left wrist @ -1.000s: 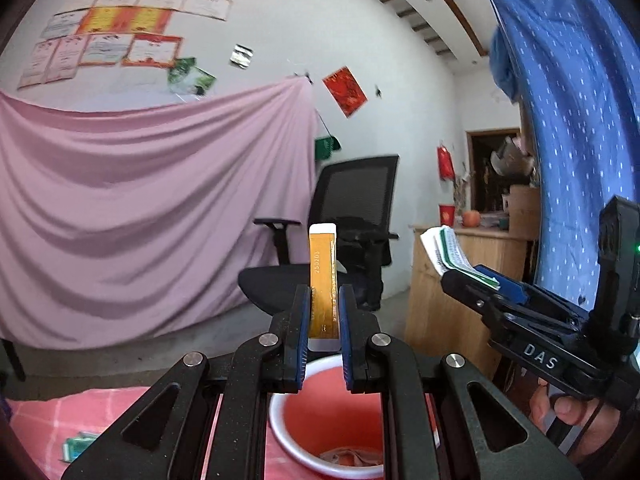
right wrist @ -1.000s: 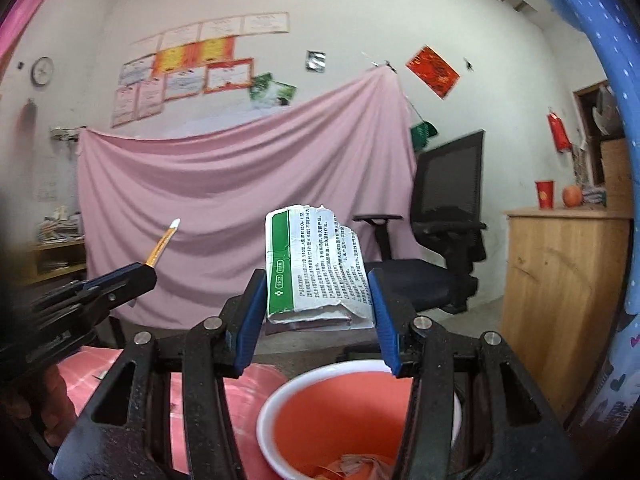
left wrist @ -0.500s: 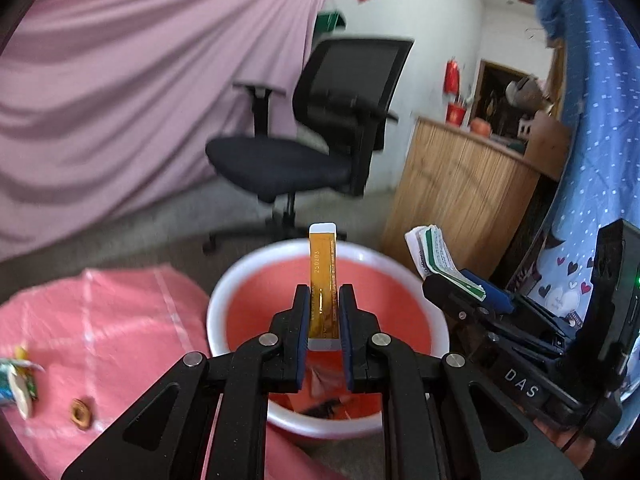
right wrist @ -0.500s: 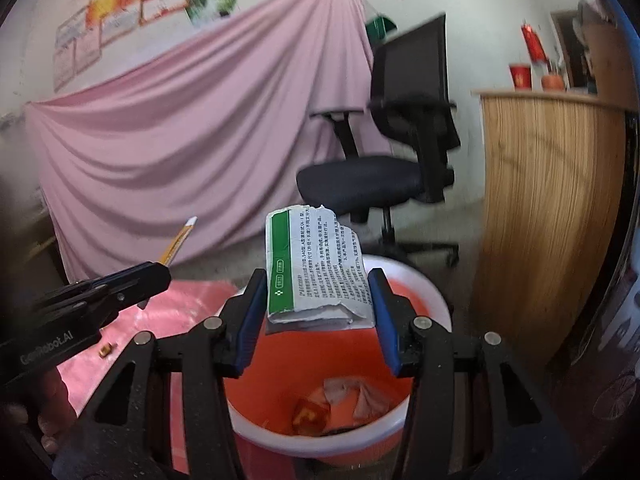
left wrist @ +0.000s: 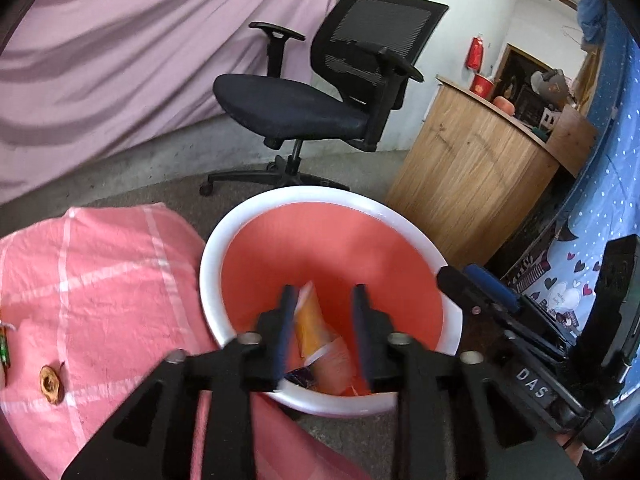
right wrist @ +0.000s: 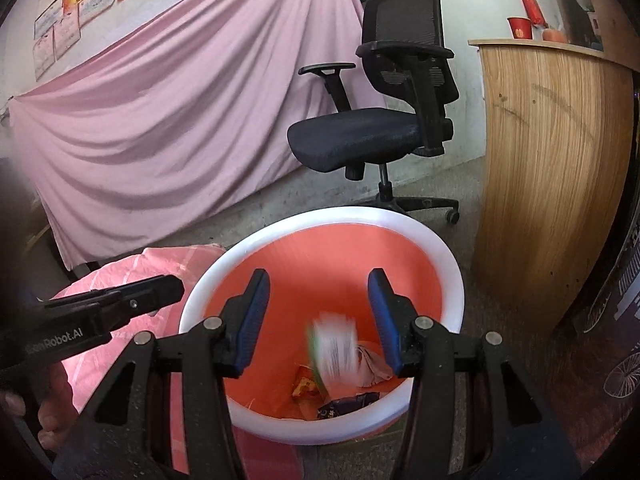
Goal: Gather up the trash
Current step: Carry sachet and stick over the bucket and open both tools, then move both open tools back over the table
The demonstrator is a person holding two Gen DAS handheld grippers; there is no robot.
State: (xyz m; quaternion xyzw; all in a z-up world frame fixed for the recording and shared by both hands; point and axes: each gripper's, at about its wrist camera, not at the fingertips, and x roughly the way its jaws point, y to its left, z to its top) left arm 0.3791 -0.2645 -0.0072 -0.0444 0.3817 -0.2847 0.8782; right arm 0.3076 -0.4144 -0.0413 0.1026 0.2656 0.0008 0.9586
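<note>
Both grippers hang over a red bucket with a white rim (left wrist: pixel 224 240) (right wrist: pixel 400 216). My left gripper (left wrist: pixel 323 334) is open; an orange sachet (left wrist: pixel 310 320) falls blurred between its jaws. My right gripper (right wrist: pixel 320 320) is open; a white-and-green paper packet (right wrist: pixel 334 344) falls blurred into the bucket. Several wrappers (right wrist: pixel 344 396) lie on the bucket's bottom. The right gripper also shows at the right of the left wrist view (left wrist: pixel 480 284). One finger (right wrist: pixel 120 300) of the left gripper shows at the left of the right wrist view.
A pink checked cloth (left wrist: pixel 100 280) lies left of the bucket with a brown ring-shaped scrap (left wrist: pixel 51 384) and a green wrapper (left wrist: pixel 4 344) on it. A black office chair (left wrist: pixel 320 100) stands behind the bucket. A wooden counter (right wrist: pixel 552 160) is to the right.
Both grippers tilted down over the bucket and opened. The orange sachet and the paper packet left the jaws and are dropping into the bucket.
</note>
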